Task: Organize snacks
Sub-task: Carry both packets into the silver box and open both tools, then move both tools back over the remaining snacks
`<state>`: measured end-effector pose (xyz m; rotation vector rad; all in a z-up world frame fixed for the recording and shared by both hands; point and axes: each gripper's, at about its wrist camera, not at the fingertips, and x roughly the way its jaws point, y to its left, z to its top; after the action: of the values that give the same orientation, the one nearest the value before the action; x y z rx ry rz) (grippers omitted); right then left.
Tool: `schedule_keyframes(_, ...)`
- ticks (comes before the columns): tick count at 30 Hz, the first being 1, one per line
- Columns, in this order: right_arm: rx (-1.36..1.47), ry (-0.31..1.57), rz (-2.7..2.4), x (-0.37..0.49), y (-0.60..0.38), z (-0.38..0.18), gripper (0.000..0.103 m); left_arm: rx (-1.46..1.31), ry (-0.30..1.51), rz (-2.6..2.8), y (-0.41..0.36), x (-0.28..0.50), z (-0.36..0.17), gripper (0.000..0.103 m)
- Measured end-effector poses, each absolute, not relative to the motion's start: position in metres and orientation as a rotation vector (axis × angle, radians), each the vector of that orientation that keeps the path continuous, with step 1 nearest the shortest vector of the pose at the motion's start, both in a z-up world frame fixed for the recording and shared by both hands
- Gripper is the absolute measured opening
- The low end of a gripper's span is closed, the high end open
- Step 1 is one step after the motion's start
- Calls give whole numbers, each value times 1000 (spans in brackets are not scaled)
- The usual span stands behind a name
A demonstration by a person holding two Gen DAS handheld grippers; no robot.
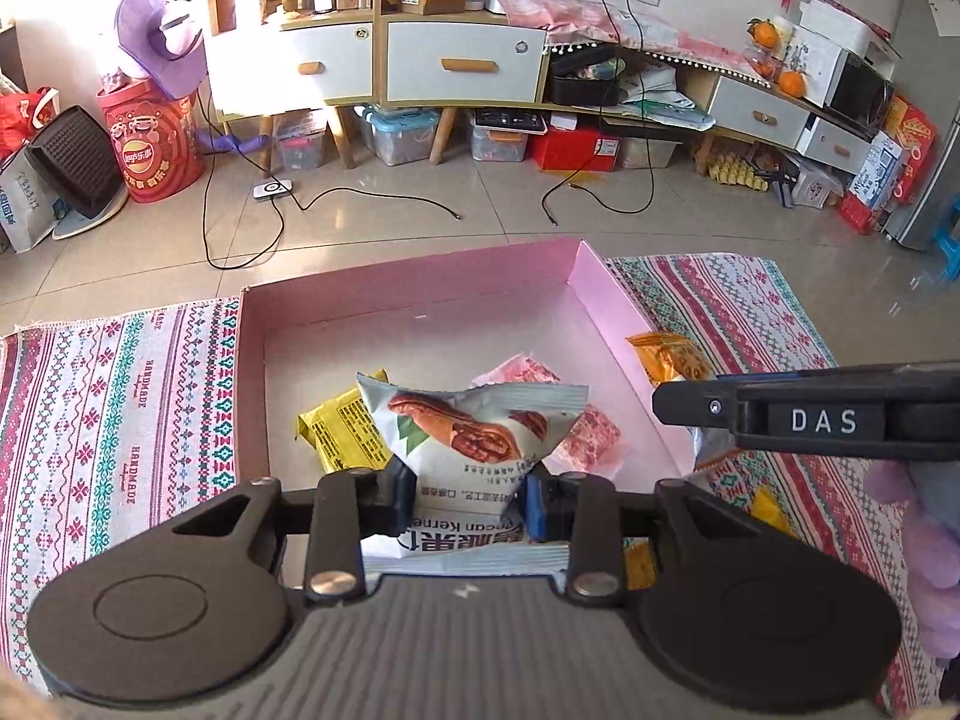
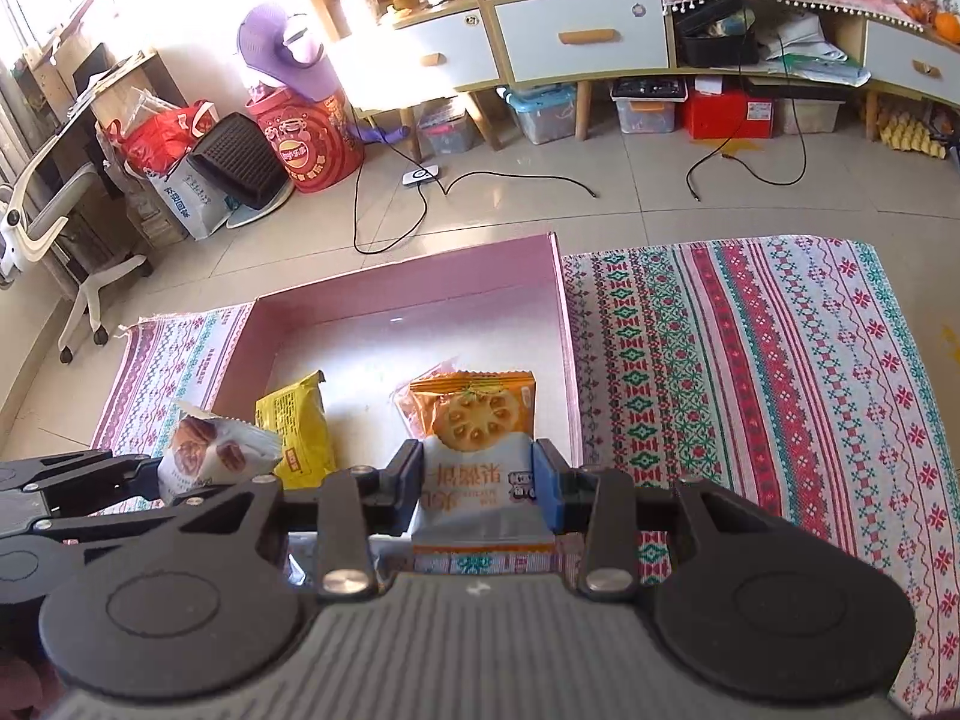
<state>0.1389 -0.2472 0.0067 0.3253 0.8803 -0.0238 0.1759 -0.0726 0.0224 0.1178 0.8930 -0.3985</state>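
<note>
My left gripper (image 1: 469, 495) is shut on a white pecan snack packet (image 1: 474, 438), held over the near part of the pink box (image 1: 420, 300). In that box lie a yellow packet (image 1: 339, 426) and a pink packet (image 1: 591, 435). My right gripper (image 2: 478, 480) is shut on an orange-and-white lotus-root chip packet (image 2: 477, 438), above the box's near right corner. In the right wrist view the pecan packet (image 2: 210, 450) and the left gripper (image 2: 144, 477) sit at the left, beside the yellow packet (image 2: 297, 426). The right gripper (image 1: 690, 405) shows at the right of the left wrist view.
The pink box (image 2: 558, 312) lies on a patterned cloth (image 2: 750, 372) spread over a tiled floor. Beyond are cables (image 1: 372, 198), a red Lay's tub (image 1: 150, 144), storage bins and a white-drawered cabinet (image 1: 456, 66). An office chair (image 2: 42, 228) stands far left.
</note>
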Motion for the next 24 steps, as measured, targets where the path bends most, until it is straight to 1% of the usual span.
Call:
schedule_keyframes(4,353,870,0,156,-251,1,36,123,887,-369,-83,193,15,40)
schedule_keyframes(15,297,877,-24,175,-250,-7,36,123,893,-296,-89,221,0,40)
schedule_keyframes(17,298,870,-16,175,-249,-5,37,108,884,-302,-87,221,1,41)
schedule_keyframes(18,296,867,-14,174,-248,-4,39,105,879,-309,-87,221,2,41)
schedule_keyframes(19,296,861,-23,174,-248,-2,42,105,877,-312,-86,220,2,45)
schedule_keyframes(20,296,857,-24,174,-247,0,48,109,875,-311,-86,220,3,54)
schedule_keyframes(21,298,854,-22,173,-247,1,50,114,871,-308,-86,219,4,59)
schedule_keyframes(22,298,853,-22,172,-247,2,49,117,863,-307,-86,218,5,71)
schedule_keyframes(23,298,853,-23,172,-247,3,49,119,854,-305,-85,217,6,77)
schedule_keyframes(24,298,849,-25,171,-247,5,50,118,846,-301,-84,217,8,79)
